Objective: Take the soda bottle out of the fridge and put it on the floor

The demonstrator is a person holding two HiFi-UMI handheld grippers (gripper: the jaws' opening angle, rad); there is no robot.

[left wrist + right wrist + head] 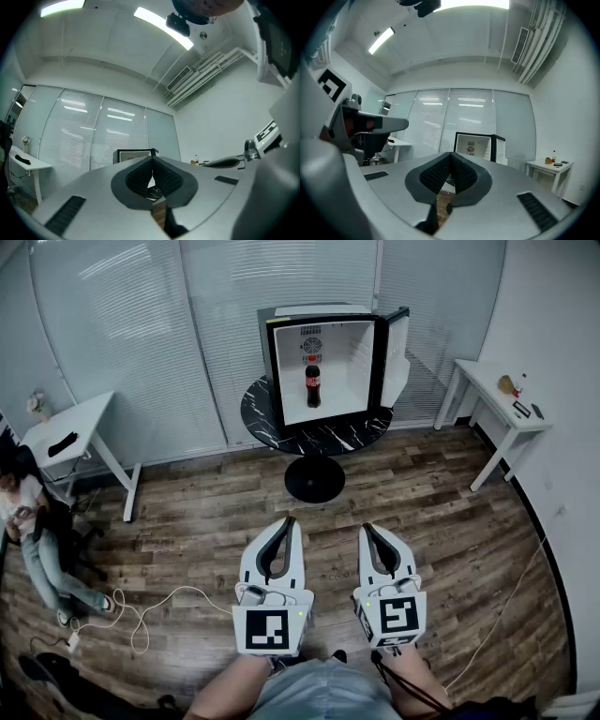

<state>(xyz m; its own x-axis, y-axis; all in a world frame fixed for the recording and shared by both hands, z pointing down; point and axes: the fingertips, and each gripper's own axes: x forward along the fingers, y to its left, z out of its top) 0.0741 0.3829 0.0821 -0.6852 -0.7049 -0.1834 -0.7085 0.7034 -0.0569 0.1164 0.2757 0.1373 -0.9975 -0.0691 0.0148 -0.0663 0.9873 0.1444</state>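
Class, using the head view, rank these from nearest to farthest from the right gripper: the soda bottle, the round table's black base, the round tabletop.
From the right gripper:
1. The black base, on the floor ahead, slightly left.
2. The round tabletop, raised above that base.
3. The soda bottle, upright inside the open fridge on the tabletop.

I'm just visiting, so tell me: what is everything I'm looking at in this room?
round table: one, black marbled, middle back
fridge: one, black frame, white inside, door open, on the round table
soda bottle: one, dark with red label, upright inside the fridge
desk: one, white, left
side table: one, white, right
seated person: one, far left
cable: one, white, on the floor
left gripper: one, white, shut, empty
right gripper: one, white, shut, empty
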